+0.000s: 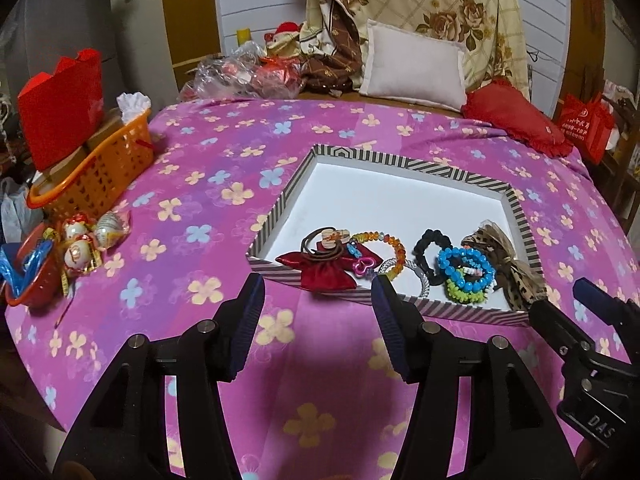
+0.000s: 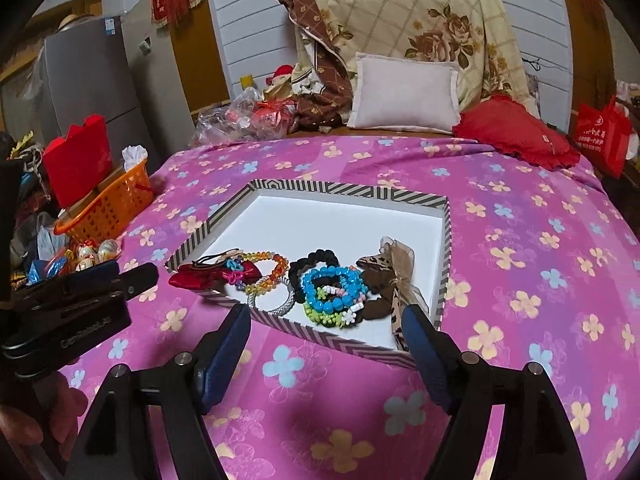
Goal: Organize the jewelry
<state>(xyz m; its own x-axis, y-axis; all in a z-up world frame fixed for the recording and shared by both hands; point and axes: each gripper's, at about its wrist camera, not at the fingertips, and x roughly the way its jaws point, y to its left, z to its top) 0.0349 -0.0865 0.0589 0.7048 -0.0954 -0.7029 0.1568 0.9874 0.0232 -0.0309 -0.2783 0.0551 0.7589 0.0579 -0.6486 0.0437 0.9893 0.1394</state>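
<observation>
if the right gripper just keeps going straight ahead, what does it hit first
Probably the near wall of the striped box, then the blue bead bracelet just past it. The right gripper is open; depth is uncertain.

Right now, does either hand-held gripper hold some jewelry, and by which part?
Nothing is held. The left hand-held gripper and the right hand-held gripper are both open, short of the striped box.

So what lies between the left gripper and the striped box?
Only bare flowered bedsheet separates the left gripper from the striped box, seen in the left wrist view.
</observation>
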